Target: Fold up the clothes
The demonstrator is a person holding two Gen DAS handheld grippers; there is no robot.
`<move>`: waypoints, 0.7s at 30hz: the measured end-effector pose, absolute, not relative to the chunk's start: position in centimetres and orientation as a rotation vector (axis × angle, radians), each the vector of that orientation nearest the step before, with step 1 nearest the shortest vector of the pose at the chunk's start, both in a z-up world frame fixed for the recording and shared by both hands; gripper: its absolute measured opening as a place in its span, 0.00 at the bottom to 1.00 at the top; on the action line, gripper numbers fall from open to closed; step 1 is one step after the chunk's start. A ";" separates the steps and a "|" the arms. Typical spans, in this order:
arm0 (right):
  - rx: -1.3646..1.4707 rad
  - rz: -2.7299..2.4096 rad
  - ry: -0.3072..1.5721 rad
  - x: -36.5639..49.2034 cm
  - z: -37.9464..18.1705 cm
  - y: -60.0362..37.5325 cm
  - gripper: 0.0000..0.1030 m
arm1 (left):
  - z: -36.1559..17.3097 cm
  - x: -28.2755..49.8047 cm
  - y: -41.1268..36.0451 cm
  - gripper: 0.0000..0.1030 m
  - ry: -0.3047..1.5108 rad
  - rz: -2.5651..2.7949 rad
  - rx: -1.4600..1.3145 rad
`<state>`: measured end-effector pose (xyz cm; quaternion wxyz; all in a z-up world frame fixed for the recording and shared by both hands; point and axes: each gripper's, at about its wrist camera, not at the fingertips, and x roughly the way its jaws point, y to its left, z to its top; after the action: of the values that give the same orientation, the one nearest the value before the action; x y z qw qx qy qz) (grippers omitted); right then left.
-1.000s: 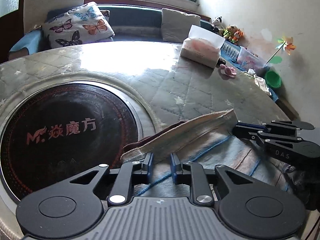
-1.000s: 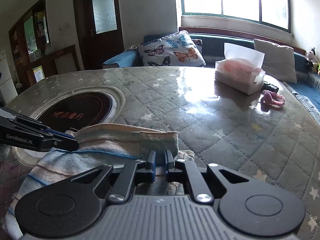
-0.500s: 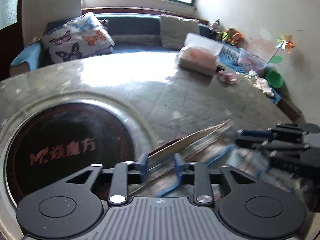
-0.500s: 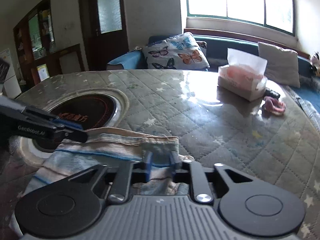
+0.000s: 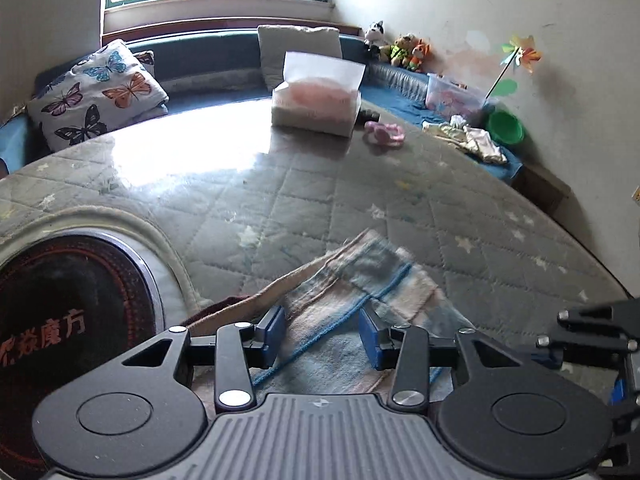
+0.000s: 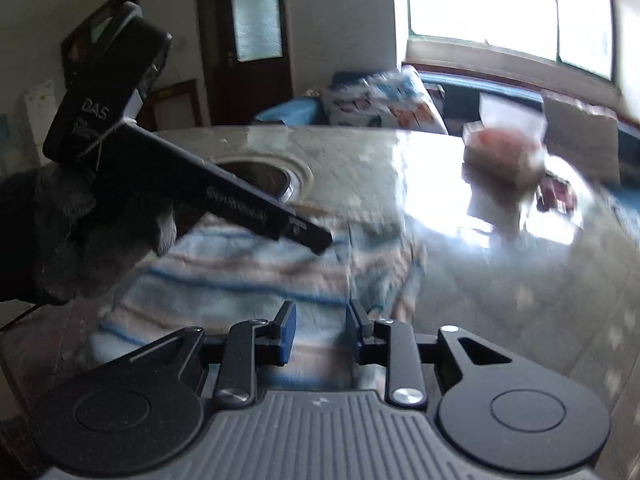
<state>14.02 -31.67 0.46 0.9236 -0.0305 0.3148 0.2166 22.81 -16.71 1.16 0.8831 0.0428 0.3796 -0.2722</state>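
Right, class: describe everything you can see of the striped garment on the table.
The striped garment looks like soft terry cloth, with pale blue and beige bands and thin bright blue lines. It lies folded on the quilted table cover, beside the dark round inset. Both grippers, left and right, are open above it.

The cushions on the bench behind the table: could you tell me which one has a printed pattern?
The left cushion, covered in coloured butterflies; the cushion behind the tissue box is plain pale fabric.
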 end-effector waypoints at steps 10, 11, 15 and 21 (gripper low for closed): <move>-0.004 0.408 0.641 10.8 0.6 -33.2 0.27 | 3.0 16.7 -15.0 0.44 0.747 -0.622 0.112; -0.002 0.401 0.651 10.6 0.2 -33.3 0.27 | 3.0 15.8 -14.9 0.44 0.745 -0.626 0.119; 0.000 0.382 0.616 9.5 0.7 -33.1 0.30 | 2.9 12.0 -14.0 0.46 0.726 -0.638 0.150; -0.051 0.407 0.584 8.2 0.8 -31.8 0.33 | 1.9 7.1 -12.5 0.46 0.705 -0.654 0.155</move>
<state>8.19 -31.85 0.78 0.9369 -0.0249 0.2861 0.1993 7.10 -12.54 1.90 0.8836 0.0744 0.3389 -0.3144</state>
